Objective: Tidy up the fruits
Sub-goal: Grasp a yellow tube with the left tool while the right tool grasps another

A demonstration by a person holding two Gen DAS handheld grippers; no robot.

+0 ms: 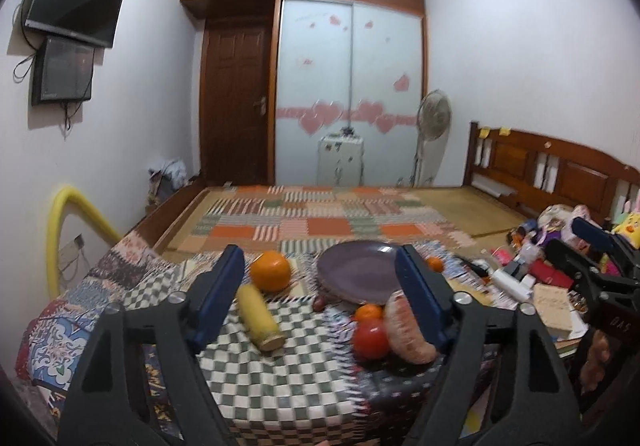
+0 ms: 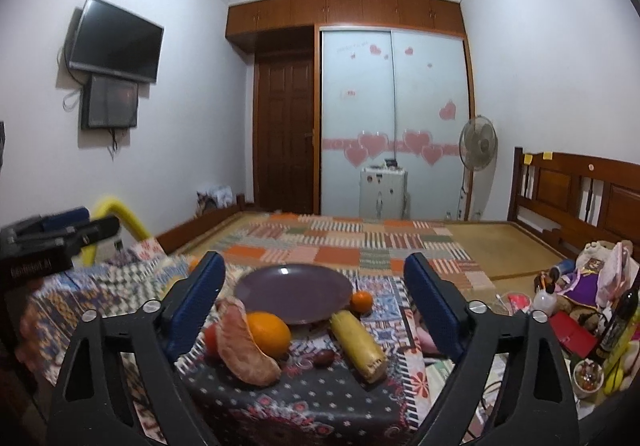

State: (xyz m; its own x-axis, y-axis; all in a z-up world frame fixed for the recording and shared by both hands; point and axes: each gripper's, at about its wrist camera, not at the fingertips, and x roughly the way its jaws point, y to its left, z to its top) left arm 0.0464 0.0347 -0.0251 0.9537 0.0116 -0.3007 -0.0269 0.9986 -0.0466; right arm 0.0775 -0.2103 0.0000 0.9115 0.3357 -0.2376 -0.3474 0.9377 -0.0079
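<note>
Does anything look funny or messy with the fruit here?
Yes. The purple plate is bare, while the fruit lies scattered around it on the patterned cloth. The corn cob lies on its side, and the peeled pomelo wedge sits loose against the big orange.

A patchwork-covered bed (image 2: 344, 242) carries everything. On it lie a purple plate (image 2: 294, 294), a large orange (image 2: 269, 334), a corn cob (image 2: 358, 342), a tomato (image 1: 371, 340), a pomelo wedge (image 2: 246, 346) and a small mandarin (image 2: 362, 302).

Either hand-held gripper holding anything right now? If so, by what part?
Nothing held. The left hand-held gripper and the right hand-held gripper are both open with nothing between the fingers; the fruits and the plate lie on the cloth.
</note>
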